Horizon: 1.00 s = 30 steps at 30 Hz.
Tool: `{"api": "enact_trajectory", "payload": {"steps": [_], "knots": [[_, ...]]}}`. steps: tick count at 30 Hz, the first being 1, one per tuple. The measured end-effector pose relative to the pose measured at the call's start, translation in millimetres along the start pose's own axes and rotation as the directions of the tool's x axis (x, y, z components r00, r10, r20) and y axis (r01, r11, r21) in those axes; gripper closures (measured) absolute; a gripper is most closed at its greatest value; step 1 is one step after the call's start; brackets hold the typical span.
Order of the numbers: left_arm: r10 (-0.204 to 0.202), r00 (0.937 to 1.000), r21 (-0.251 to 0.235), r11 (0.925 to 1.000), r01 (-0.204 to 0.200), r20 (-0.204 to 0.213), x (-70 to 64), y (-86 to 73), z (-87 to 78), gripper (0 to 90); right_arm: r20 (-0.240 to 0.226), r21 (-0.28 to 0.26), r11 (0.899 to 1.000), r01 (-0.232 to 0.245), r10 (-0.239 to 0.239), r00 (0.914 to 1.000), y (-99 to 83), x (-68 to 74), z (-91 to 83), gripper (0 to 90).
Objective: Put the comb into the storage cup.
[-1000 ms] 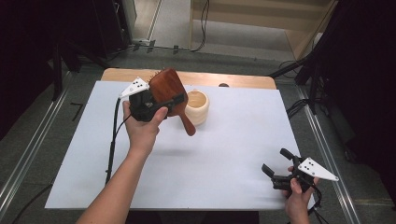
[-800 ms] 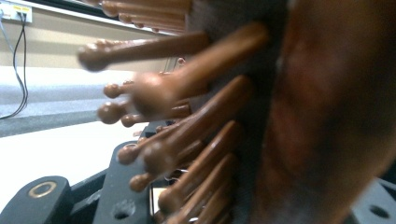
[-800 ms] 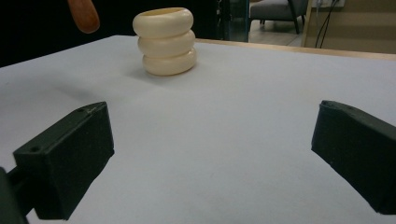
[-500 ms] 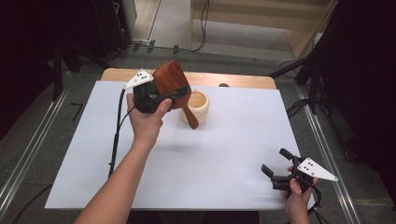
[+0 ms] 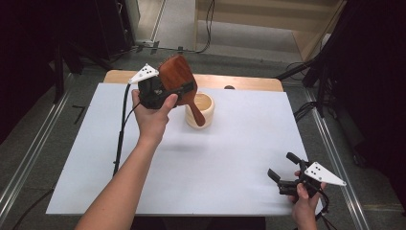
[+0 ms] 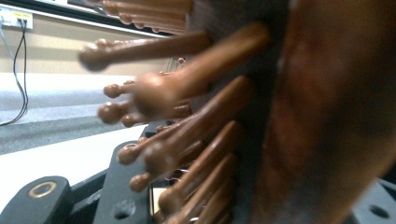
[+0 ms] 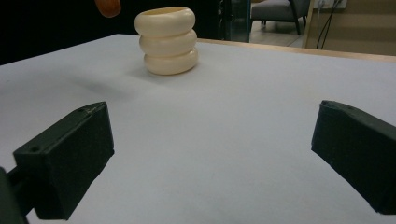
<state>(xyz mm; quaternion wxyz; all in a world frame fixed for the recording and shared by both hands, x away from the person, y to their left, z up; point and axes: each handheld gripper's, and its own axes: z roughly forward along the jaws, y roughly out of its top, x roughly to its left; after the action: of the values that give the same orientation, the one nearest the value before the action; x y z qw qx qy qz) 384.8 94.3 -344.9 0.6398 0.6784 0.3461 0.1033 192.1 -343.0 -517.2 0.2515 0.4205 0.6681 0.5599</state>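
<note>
A dark red-brown wooden hairbrush [image 5: 173, 73] is held in the air at the far left-centre of the table, with my left gripper [image 5: 178, 89] shut across its head. Its handle [image 5: 197, 114] slants down in front of a cream ribbed holder [image 5: 203, 103] that stands on the white table. In the left gripper view the wooden bristles [image 6: 187, 140] and the blurred brush back [image 6: 322, 116] are very close to the camera. My right gripper [image 5: 281, 165] rests open near the front right edge. In the right gripper view it [image 7: 215, 158] faces the holder [image 7: 168, 39] across bare table.
A white sheet [image 5: 230, 158] covers the table, and a wooden strip [image 5: 249, 82] shows along its far edge. A black cable [image 5: 122, 124] trails from the left gripper down the left side. Dark floor and metal rails [image 5: 28, 158] flank the table.
The left hand has carried the brush a little farther from the person and slightly right, so the handle tip now lies by the holder. The right gripper has stayed put.
</note>
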Motion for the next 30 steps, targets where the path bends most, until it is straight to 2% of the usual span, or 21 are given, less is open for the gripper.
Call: {"api": "enact_trajectory", "payload": {"steps": [12, 30], "knots": [[-0.008, 1.0000, -0.009, 0.9999, 0.008, -0.005, 8.0, 4.2, 4.6, 52.7, -0.005, -0.004, 1.000, 0.003, -0.003, 1.0000, -0.2, -0.2, 0.1, 0.0], [0.010, 0.9998, -0.014, 0.9998, -0.011, -0.016, 9.0, 17.1, 18.5, 52.7, -0.006, -0.005, 1.000, 0.005, -0.005, 1.0000, -0.5, -0.8, 0.4, 0.0]]}}
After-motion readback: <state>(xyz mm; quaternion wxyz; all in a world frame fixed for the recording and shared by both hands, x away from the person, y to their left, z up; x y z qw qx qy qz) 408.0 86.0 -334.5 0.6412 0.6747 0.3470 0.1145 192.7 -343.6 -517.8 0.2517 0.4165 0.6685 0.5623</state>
